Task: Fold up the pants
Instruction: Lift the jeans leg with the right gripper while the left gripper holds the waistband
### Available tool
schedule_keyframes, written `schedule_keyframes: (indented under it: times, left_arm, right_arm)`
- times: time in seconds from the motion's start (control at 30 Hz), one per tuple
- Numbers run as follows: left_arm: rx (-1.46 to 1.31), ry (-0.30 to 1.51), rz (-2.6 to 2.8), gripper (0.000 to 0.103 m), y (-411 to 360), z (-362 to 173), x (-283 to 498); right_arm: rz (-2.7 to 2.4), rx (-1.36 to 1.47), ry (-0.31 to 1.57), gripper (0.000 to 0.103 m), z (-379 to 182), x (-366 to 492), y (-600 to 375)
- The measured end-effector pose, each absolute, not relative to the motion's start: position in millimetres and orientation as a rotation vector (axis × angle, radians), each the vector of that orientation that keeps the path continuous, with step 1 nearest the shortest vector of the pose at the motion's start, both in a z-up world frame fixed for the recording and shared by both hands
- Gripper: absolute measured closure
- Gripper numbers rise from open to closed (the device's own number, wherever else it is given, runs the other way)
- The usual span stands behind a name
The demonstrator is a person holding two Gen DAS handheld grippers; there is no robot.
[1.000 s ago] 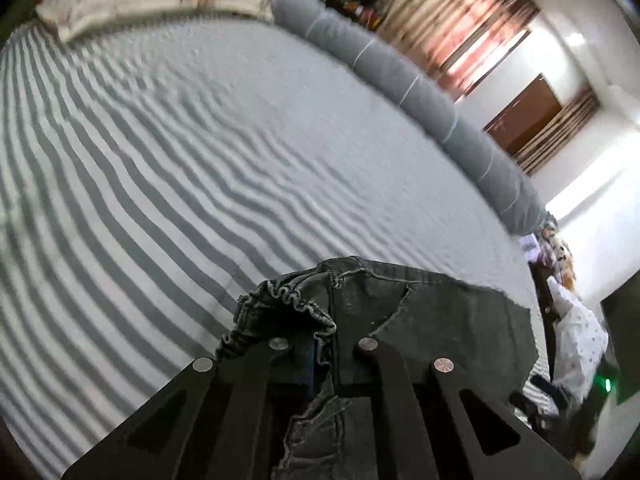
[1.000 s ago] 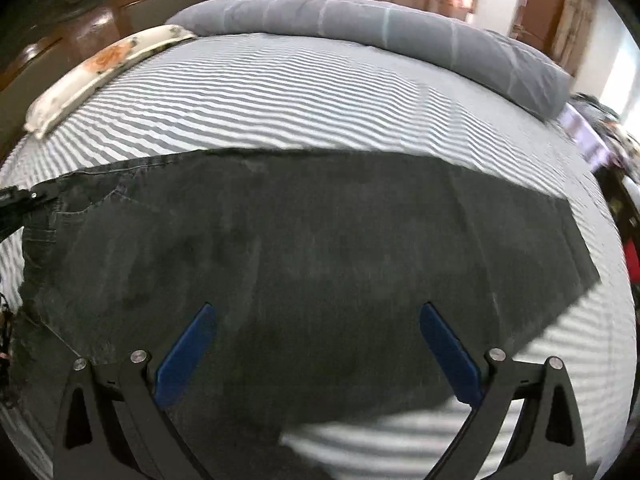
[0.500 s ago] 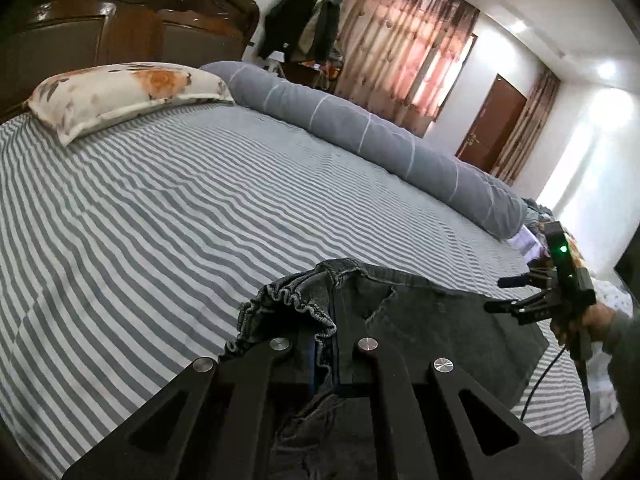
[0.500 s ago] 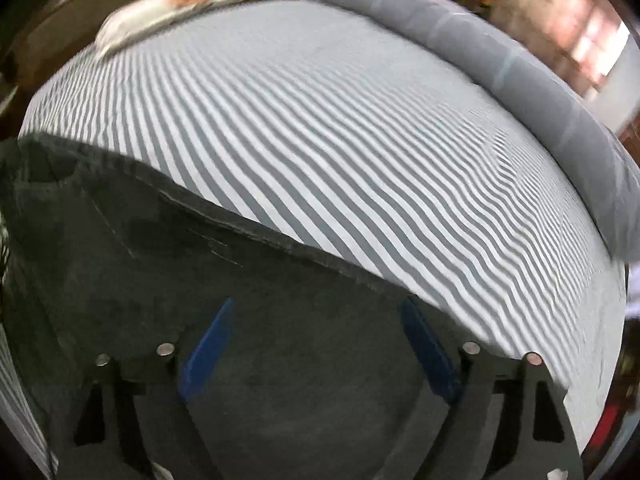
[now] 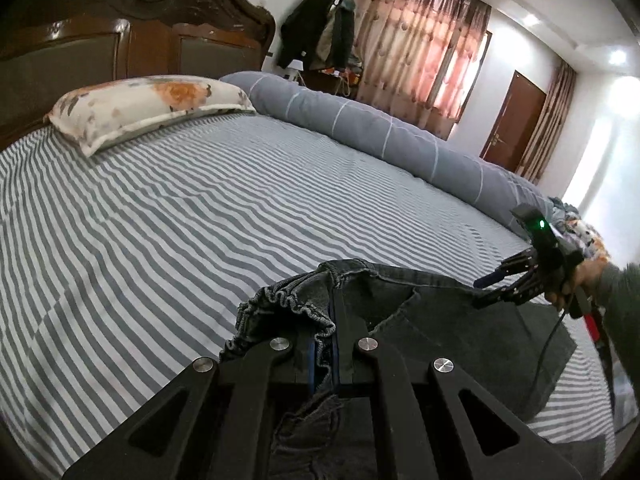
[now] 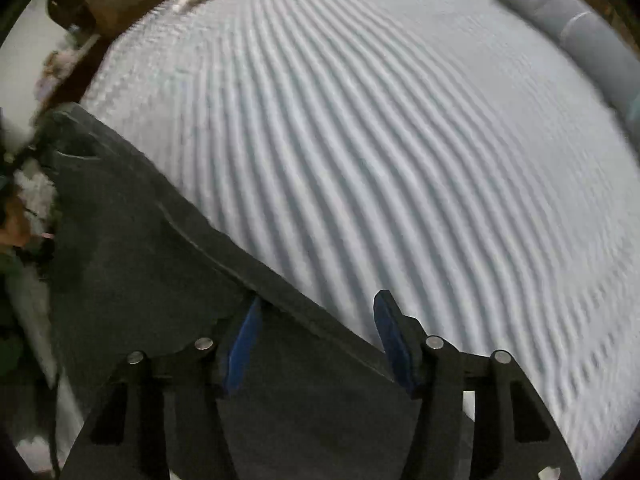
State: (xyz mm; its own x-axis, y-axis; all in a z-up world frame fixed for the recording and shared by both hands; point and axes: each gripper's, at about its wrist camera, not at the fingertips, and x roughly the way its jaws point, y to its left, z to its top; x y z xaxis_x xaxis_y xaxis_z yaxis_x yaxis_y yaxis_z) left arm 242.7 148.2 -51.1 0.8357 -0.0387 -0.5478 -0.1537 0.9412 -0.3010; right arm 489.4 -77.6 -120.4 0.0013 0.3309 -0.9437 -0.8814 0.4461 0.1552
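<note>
Since the earlier frames, the right hand-held gripper (image 6: 316, 340) has swung off the middle of the pants (image 5: 452, 320) toward their far long edge, and its jaws have drawn in from wide to a medium gap. That edge now runs slantwise between its blue fingers (image 6: 240, 344), though I cannot tell whether they touch the cloth. The left hand-held gripper (image 5: 323, 354) has barely shifted; its jaws are pinched tight on the gathered waistband and lift it a little off the striped bed (image 5: 200, 208). From there the dark pants stretch rightward along the near side of the bed, their long axis pointing at the right hand-held gripper (image 5: 496, 288), which sits near the far end. My guess is that the coming fold depends on this: waist in the left, leg edge nearest the right.
</note>
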Motion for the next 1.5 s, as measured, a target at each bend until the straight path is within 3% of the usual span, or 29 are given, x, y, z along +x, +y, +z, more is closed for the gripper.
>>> schedule_keyframes:
  times: [0.17, 0.3, 0.47, 0.97, 1.17, 1.5]
  left_arm:
    - [-0.288, 0.57, 0.087, 0.098, 142, -52, 243]
    - [-0.297, 0.59, 0.104, 0.098, 148, -56, 248]
    - [-0.298, 0.599, 0.113, 0.098, 151, -58, 252]
    - [-0.346, 0.628, 0.131, 0.098, 155, -60, 253]
    - [-0.416, 0.674, 0.152, 0.098, 156, -54, 259]
    - [-0.287, 0.745, -0.035, 0.098, 150, -22, 255]
  right_arm:
    - [1.207, -0.572, 1.251, 0.049, -135, 483, -46]
    - [1.269, -0.592, 1.243, 0.07, -137, 480, -41]
    - [1.199, -0.654, 1.282, 0.087, -144, 479, -68]
    - [0.954, -0.75, 1.272, 0.087, -142, 499, -129]
    - [0.832, -0.783, 1.175, 0.096, -133, 468, -120]
    - [0.567, -0.719, 1.096, 0.099, -68, 358, -164]
